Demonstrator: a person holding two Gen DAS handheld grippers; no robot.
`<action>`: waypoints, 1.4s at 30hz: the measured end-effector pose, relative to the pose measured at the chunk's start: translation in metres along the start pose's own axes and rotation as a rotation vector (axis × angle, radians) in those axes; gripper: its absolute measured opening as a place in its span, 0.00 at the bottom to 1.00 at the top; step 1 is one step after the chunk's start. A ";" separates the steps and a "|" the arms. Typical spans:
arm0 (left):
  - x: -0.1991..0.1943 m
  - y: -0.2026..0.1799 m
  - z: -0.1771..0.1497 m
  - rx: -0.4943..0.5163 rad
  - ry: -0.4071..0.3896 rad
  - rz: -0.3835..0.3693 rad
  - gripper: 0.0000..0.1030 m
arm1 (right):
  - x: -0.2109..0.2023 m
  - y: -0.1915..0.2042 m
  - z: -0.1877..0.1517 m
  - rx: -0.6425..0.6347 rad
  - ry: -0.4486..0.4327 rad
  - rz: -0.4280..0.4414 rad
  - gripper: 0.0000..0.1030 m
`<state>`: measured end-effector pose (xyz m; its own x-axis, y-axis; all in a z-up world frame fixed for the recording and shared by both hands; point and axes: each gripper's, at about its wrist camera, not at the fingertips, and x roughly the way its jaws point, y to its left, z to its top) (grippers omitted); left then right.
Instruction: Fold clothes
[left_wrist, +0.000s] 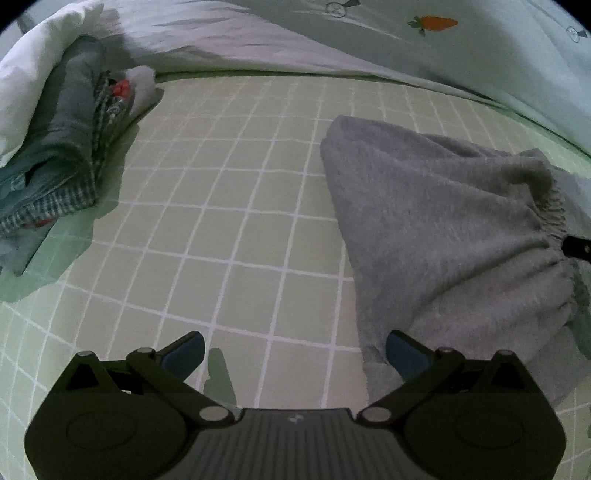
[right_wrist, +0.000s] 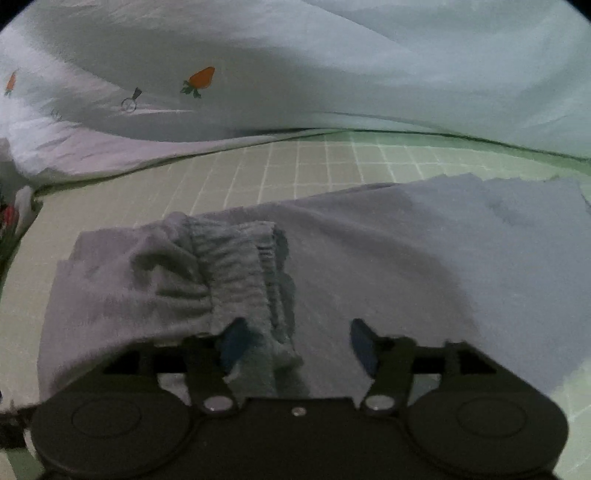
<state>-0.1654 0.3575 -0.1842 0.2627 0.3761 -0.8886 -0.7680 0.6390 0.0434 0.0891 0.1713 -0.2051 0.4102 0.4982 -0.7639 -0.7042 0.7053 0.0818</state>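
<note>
A grey fleece garment (left_wrist: 443, 221) with an elastic waistband lies on the green checked sheet (left_wrist: 229, 206). My left gripper (left_wrist: 295, 354) is open and empty, its right fingertip at the garment's near left edge. In the right wrist view the same garment (right_wrist: 369, 258) is partly folded, with its waistband (right_wrist: 240, 266) doubled over. My right gripper (right_wrist: 295, 343) is open, with the waistband's end lying between its fingers. The tip of the right gripper (left_wrist: 578, 249) shows at the waistband in the left wrist view.
A stack of folded clothes (left_wrist: 62, 166) sits at the left, against a white pillow (left_wrist: 33, 74). A pale duvet with carrot prints (right_wrist: 295, 74) lies along the back. The green checked sheet (right_wrist: 314, 166) shows between duvet and garment.
</note>
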 end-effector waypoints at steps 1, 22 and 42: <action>-0.002 0.000 0.000 -0.006 -0.002 -0.001 1.00 | -0.004 -0.002 -0.003 -0.006 -0.004 -0.007 0.73; -0.081 -0.097 -0.035 0.037 -0.160 -0.176 1.00 | -0.095 -0.182 -0.139 0.503 -0.076 -0.106 0.96; -0.072 -0.181 -0.019 -0.078 -0.093 -0.048 1.00 | -0.044 -0.331 -0.086 0.405 -0.098 -0.377 1.00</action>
<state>-0.0562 0.2020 -0.1371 0.3507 0.4094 -0.8423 -0.7953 0.6051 -0.0371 0.2543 -0.1279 -0.2541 0.6563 0.2053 -0.7260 -0.2279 0.9713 0.0687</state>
